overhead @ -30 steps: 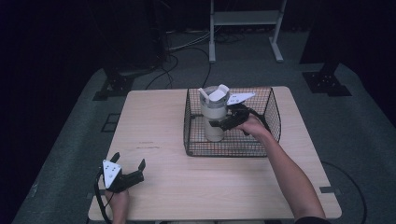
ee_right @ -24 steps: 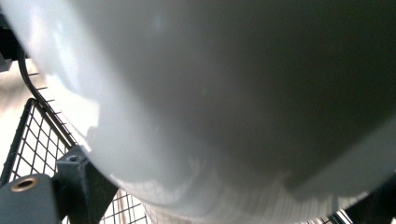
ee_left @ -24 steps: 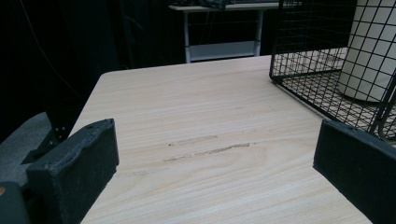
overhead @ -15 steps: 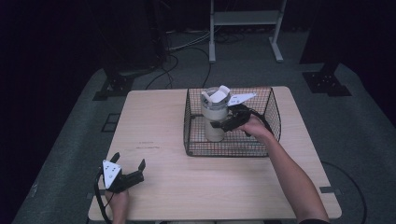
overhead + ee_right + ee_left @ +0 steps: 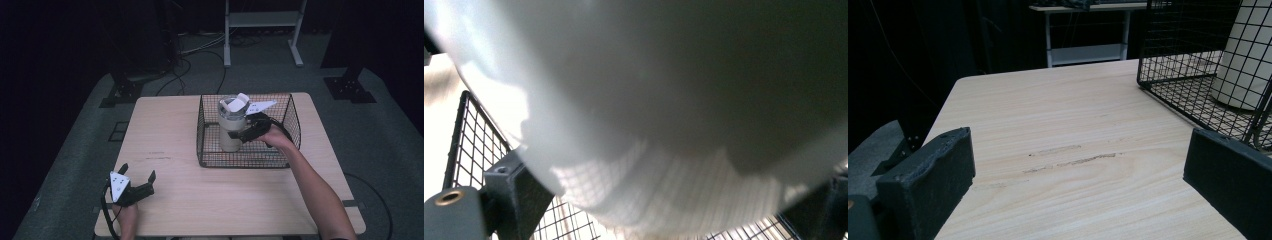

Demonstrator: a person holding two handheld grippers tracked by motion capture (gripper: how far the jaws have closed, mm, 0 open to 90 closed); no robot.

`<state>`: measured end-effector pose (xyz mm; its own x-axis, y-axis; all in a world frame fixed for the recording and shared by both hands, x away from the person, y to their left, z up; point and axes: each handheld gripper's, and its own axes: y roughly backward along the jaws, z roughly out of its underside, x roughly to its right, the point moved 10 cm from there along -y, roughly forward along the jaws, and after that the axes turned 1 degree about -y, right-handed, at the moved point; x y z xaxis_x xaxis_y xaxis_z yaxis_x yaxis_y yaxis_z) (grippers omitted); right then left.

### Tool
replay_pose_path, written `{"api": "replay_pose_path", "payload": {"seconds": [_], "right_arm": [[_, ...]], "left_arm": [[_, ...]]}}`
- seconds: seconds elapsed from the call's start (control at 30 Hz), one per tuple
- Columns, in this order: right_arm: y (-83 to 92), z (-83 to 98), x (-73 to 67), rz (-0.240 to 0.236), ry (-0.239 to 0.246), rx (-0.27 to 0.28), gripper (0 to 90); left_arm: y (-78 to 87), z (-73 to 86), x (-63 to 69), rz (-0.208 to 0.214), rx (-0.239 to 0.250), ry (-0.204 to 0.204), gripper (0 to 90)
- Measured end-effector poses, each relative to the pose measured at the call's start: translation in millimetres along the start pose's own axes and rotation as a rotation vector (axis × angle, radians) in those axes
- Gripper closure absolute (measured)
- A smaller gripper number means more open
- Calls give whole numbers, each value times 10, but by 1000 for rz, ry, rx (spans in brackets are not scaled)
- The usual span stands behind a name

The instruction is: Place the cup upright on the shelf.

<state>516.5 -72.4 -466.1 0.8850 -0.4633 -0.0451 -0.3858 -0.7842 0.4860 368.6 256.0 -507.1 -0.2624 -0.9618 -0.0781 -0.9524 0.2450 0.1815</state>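
A cream tumbler (image 5: 230, 134) with a flip lid stands upright inside the black wire basket (image 5: 200, 130) at the middle right of the wooden table (image 5: 165, 130). My right gripper (image 5: 241, 135) reaches in from the right and is shut on the tumbler's body. In the right gripper view, the tumbler (image 5: 674, 100) presses close between my right gripper's (image 5: 674, 200) two jaws, with basket mesh (image 5: 474, 145) behind it. My left gripper (image 5: 137, 171) rests open near the table's front left edge. Past the left gripper (image 5: 1080, 150) lie bare wood, the basket (image 5: 1168, 60) and the tumbler (image 5: 1243, 65).
A white metal stand (image 5: 262, 20) is on the floor behind the table, with cables (image 5: 200, 50) and dark stand bases (image 5: 350, 87) around it. Wood (image 5: 1048, 115) stretches between the left gripper and the basket.
The right gripper and the tumbler have shifted very slightly to the right inside the basket. The left gripper has stayed where it was.
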Motion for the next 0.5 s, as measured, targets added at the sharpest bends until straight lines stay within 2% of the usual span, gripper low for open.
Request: {"api": "replay_pose_path", "payload": {"seconds": [0.5], "right_arm": [[166, 9, 14, 12, -24, -23, 80]], "left_arm": [[0, 0, 1, 0, 0, -1, 0]]}}
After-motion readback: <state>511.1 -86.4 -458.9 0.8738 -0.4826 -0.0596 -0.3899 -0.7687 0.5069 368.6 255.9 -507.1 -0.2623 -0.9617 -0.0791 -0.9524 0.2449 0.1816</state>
